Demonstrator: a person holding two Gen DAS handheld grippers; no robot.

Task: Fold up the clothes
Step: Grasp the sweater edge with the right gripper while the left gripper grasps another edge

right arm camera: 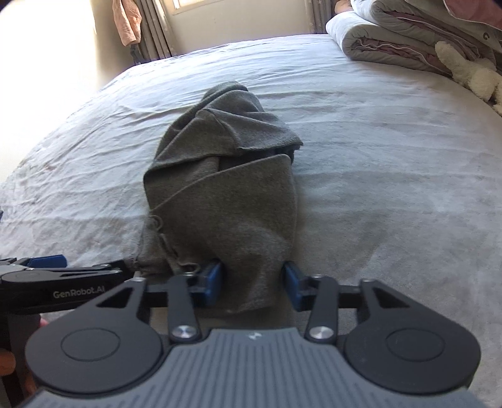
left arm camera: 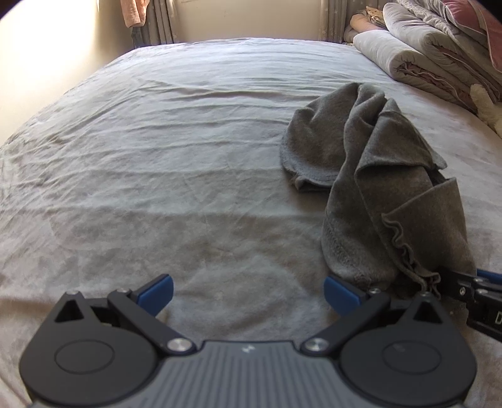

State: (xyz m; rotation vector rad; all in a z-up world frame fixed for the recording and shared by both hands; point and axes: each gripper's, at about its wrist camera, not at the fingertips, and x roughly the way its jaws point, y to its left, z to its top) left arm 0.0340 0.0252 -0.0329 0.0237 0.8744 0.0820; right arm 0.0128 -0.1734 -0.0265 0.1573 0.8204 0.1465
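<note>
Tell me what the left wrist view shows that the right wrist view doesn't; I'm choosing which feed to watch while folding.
Left wrist only: the left gripper open over bare bed sheet, holding nothing, and the rounded end of the gray garment lying to its right.

Right wrist only: the right gripper with the garment's near end between its blue pads, a window, and most of a white plush toy.

Both: the crumpled garment, the sheet, folded quilts and a hanging pink cloth.
</note>
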